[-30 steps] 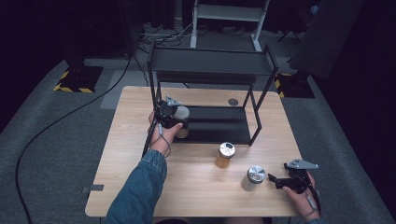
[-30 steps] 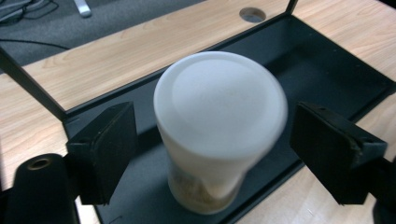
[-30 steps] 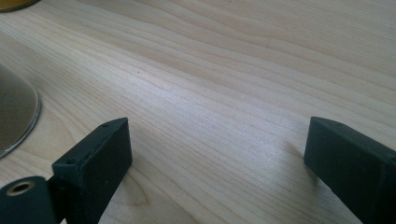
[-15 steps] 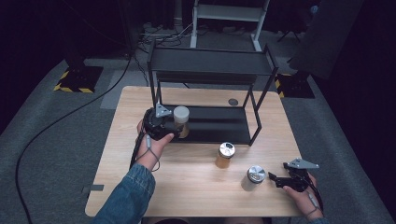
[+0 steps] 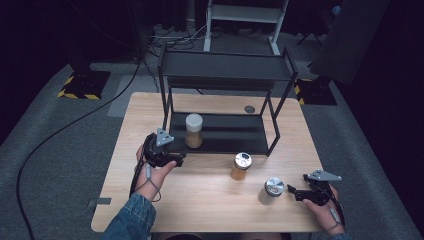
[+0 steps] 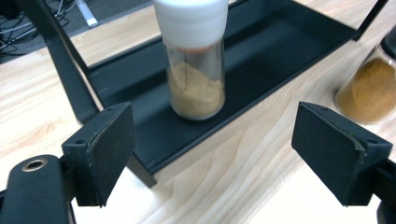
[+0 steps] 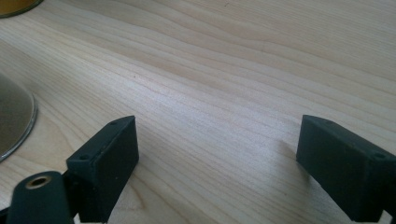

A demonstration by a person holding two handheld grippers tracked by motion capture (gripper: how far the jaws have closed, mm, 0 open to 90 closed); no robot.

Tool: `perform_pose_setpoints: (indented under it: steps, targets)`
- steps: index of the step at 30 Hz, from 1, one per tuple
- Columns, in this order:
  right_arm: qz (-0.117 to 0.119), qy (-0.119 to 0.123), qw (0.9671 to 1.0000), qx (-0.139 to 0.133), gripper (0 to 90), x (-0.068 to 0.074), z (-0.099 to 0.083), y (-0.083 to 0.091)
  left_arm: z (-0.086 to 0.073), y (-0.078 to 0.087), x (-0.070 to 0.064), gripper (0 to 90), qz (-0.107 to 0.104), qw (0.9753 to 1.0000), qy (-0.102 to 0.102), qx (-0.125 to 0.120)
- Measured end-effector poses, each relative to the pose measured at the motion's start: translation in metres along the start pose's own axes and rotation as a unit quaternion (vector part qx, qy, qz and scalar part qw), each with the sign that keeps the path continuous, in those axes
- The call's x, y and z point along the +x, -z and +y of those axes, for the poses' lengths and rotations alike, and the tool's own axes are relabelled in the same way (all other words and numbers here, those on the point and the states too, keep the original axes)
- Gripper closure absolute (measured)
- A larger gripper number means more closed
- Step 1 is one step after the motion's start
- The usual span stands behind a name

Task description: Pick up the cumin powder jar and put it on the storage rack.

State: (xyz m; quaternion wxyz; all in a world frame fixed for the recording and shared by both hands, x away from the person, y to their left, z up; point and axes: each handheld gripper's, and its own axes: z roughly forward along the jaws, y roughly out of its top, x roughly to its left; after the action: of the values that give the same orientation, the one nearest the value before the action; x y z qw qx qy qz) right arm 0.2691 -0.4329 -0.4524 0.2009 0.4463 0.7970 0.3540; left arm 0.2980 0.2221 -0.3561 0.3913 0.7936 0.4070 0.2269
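Left gripper [image 6: 224, 154] hangs spread just off the white-capped jar [image 6: 195, 60] on the shelf [image 6: 289, 42] — a careless swing could topple it.

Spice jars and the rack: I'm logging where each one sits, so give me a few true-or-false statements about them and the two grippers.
1. The white-lidded jar stands on the lower shelf of the black rack. True.
2. The left gripper is shut on that jar. False: its jaws stand wide open, apart from the jar.
3. Two jars stand on the table in front of the rack. True: the orange-spice jar and the silver-lidded jar.
4. The right gripper holds the silver-lidded jar. False: it is open, beside the jar.
5. The rack's top shelf carries a jar. False: it is bare.
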Motion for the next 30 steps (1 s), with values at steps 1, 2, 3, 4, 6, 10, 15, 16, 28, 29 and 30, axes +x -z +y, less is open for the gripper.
perform_pose_setpoints:
  steps: [1, 2, 3, 4, 6, 10, 15, 16, 28, 29, 30]
  targets:
    - [0.000, 0.000, 1.0000, 0.000, 12.7, 0.000, 0.000, 0.000, -0.002, 0.000, 0.000, 13.5, 0.000, 1.0000, 0.001, 0.001]
    - [0.000, 0.000, 1.0000, 0.000, 12.7, 0.000, 0.000, 0.000, -0.004, 0.001, 0.000, 13.5, 0.000, 1.0000, 0.001, 0.003]
    - [0.000, 0.000, 1.0000, 0.000, 12.7, 0.000, 0.000, 0.000, -0.007, 0.001, 0.000, 13.5, 0.000, 1.0000, 0.002, 0.003]
    - [0.000, 0.000, 1.0000, 0.000, 12.7, 0.000, 0.000, 0.000, -0.009, 0.002, -0.001, 13.5, 0.000, 1.0000, 0.002, 0.004]
    - [0.000, 0.000, 1.0000, 0.000, 12.7, 0.000, 0.000, 0.000, -0.014, 0.003, -0.002, 13.5, 0.001, 1.0000, 0.001, 0.003]
    - [0.000, 0.000, 1.0000, 0.000, 12.7, 0.000, 0.000, 0.000, -0.023, 0.005, -0.007, 13.5, 0.008, 0.9999, -0.003, 0.007]
    - [0.000, 0.000, 1.0000, 0.000, 12.7, 0.000, 0.000, 0.000, -0.036, 0.006, -0.010, 13.3, 0.014, 0.9998, -0.002, 0.013]
    - [0.000, 0.000, 1.0000, 0.000, 12.7, 0.000, 0.000, 0.000, -0.039, 0.006, -0.011, 13.3, 0.016, 0.9997, -0.004, 0.016]
    - [0.000, 0.000, 1.0000, 0.000, 12.7, 0.000, 0.000, 0.000, -0.072, -0.001, -0.014, 13.2, 0.016, 0.9990, 0.011, 0.040]
    - [0.000, 0.000, 1.0000, 0.000, 12.7, 0.000, 0.000, 0.000, -0.074, -0.001, -0.014, 13.2, 0.016, 0.9989, 0.014, 0.041]
    - [0.000, 0.000, 1.0000, 0.000, 12.7, 0.000, 0.000, 0.000, -0.076, -0.002, -0.014, 13.2, 0.016, 0.9988, 0.014, 0.043]
